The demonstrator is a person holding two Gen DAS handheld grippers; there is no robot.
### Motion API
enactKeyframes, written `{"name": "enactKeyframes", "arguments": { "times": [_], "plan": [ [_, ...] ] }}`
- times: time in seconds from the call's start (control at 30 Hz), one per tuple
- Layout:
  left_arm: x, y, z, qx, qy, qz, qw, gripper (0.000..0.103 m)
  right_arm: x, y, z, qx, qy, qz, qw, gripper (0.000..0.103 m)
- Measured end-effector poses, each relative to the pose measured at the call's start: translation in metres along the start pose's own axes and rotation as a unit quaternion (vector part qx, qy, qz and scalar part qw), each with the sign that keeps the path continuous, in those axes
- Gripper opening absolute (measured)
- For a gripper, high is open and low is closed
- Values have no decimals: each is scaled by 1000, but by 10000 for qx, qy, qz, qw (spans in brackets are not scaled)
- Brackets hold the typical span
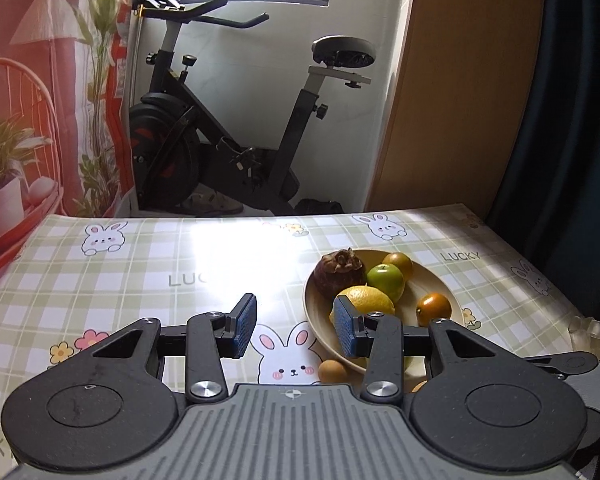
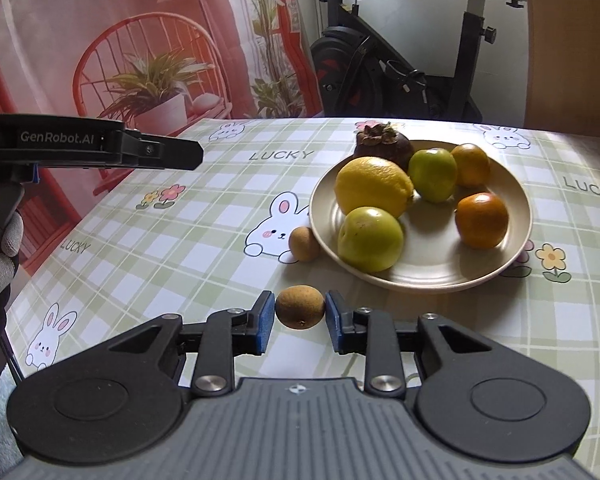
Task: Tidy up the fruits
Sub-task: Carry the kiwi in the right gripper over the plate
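A plate [image 2: 420, 276] is set on the counter [image 2: 180, 216], toward its right side in the right wrist view. In the plate, a lemon [image 2: 374, 192] is placed at the left, with a mangosteen [image 2: 384, 146] behind it and an apple [image 2: 370, 239] in front of it. A second apple [image 2: 433, 175] is found right of the lemon, an orange [image 2: 471, 170] behind that, and another orange [image 2: 482, 220] at the plate's right. A longan [image 2: 303, 243] is laid on the counter, touching the plate's left rim. A second longan [image 2: 300, 307] is held between the pads of the right hand-held gripper [image 2: 300, 322], before the plate. An exercise bike [image 1: 220, 120] is seen behind the counter.
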State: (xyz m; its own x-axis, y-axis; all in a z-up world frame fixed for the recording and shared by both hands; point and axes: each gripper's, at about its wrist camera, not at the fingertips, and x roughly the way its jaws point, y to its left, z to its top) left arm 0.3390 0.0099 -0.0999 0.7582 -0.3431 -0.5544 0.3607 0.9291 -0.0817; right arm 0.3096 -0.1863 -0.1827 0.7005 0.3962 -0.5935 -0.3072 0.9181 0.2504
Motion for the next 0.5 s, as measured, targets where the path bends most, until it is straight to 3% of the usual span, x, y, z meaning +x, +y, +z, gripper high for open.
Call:
{"name": "enactKeyframes", "arguments": {
  "times": [0.23,0.5],
  "plan": [
    [34,-11,-21,181,433,-200,9987,45,-17,-19,8,155,-353,-343,9987,30],
    [75,-29,-49,1021,955,-362,9895,42,-23,-41,10,342,-366,-587,9970,30]
  ]
}}
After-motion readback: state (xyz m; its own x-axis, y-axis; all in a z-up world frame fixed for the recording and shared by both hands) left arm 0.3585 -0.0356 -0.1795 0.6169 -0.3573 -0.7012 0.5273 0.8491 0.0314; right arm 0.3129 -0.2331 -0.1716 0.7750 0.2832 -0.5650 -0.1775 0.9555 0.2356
